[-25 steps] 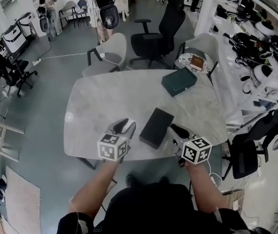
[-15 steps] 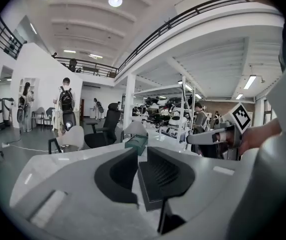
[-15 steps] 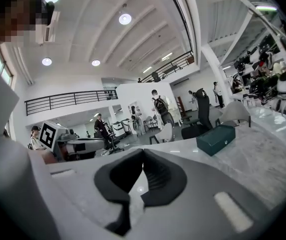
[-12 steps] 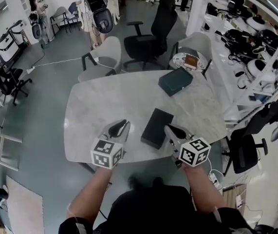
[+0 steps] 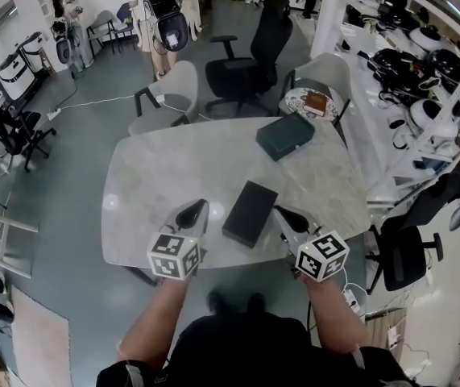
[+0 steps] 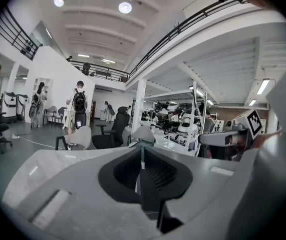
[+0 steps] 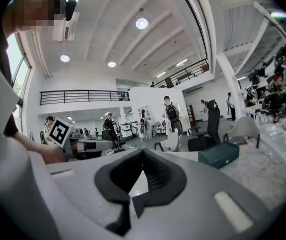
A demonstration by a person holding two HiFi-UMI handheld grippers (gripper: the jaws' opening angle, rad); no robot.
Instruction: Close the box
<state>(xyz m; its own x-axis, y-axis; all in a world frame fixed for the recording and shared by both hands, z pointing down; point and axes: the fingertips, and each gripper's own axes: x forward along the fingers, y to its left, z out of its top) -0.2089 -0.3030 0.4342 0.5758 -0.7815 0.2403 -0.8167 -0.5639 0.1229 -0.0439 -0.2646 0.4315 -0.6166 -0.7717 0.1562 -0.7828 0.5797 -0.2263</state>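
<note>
A flat black box [image 5: 250, 213] lies on the marble table [image 5: 173, 176] near its front edge, between my two grippers. A closed dark teal box [image 5: 284, 135] sits toward the far right of the table, also seen as the teal box [image 7: 219, 155] in the right gripper view. Left of the black box my left gripper [image 5: 196, 209] is apart from it; its jaws have just been closing and now meet with nothing between them [image 6: 141, 154]. Right of the black box is my right gripper [image 5: 283, 214], shut and empty too [image 7: 141, 156].
A white chair [image 5: 173, 83] and a black office chair [image 5: 258, 51] stand behind the table. A seat with a brown item [image 5: 316, 101] is at the far right corner. Shelves of equipment [image 5: 423, 63] line the right side; another black chair [image 5: 403, 252] is by the table's right end.
Both grippers' jaws have gone from open to shut, with nothing in them, and both grippers have lifted a little. The black box and the teal box have not moved on the table.
</note>
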